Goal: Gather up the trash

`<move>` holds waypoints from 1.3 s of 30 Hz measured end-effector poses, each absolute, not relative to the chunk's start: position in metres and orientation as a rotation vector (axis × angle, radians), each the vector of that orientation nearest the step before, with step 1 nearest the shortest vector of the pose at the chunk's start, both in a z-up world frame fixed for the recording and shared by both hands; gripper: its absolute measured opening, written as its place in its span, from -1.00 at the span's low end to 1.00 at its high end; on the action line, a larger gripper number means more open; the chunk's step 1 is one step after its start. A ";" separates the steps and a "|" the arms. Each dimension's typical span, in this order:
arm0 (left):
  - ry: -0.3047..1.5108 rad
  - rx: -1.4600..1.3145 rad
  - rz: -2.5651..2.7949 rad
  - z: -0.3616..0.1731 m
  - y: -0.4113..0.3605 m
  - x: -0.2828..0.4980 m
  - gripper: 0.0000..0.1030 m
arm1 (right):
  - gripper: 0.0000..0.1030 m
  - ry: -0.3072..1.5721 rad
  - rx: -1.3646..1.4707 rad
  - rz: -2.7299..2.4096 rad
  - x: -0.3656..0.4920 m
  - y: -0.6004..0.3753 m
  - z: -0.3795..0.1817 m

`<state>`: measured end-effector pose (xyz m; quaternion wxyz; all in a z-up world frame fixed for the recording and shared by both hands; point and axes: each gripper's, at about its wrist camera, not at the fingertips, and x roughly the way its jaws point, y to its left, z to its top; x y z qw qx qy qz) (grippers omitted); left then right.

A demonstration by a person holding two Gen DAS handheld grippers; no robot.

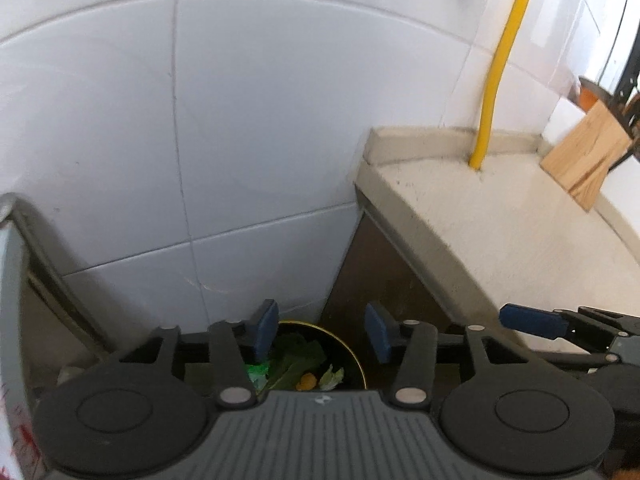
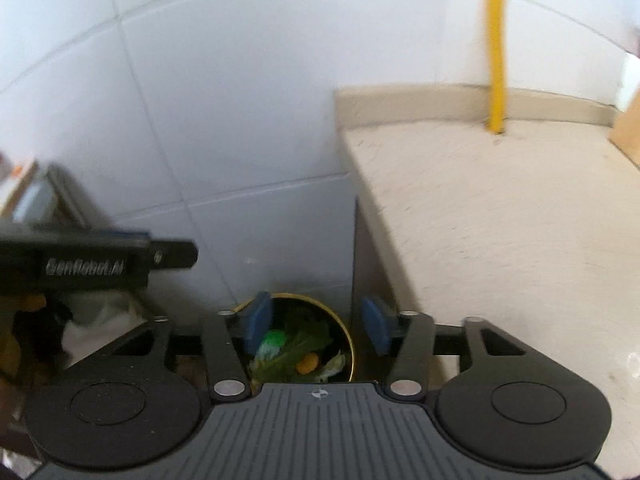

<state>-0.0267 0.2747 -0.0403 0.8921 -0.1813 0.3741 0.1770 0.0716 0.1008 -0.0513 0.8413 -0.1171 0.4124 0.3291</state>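
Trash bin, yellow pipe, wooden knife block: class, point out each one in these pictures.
trash bin (image 2: 347, 334): right wrist view, on its yellow rim at the right.
yellow pipe (image 1: 505, 56): left wrist view, midway along its length.
wooden knife block (image 1: 586, 151): left wrist view, on its broad front face.

The bin is perhaps half hidden; the wooden block is cut off.
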 end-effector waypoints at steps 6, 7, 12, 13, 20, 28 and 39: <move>0.741 -0.381 0.459 -0.029 0.264 -0.041 0.12 | 0.32 0.837 -0.166 0.683 0.073 0.090 -0.031; 0.739 -0.379 0.465 -0.029 0.262 -0.042 0.14 | 0.36 0.841 -0.154 0.682 0.074 0.087 -0.029; 0.756 -0.391 0.518 -0.031 0.251 -0.044 0.26 | 0.38 0.845 -0.137 0.705 0.074 0.079 -0.026; 0.757 -0.392 0.526 -0.031 0.249 -0.046 0.28 | 0.39 0.845 -0.137 0.712 0.074 0.081 -0.027; 0.777 -0.421 0.592 -0.036 0.237 -0.054 0.34 | 0.42 0.849 -0.144 0.744 0.067 0.078 -0.027; 0.775 -0.421 0.634 -0.035 0.225 -0.065 0.42 | 0.43 0.865 -0.169 0.769 0.063 0.077 -0.032; 0.769 -0.419 0.666 -0.034 0.217 -0.070 0.44 | 0.44 0.869 -0.180 0.799 0.058 0.072 -0.030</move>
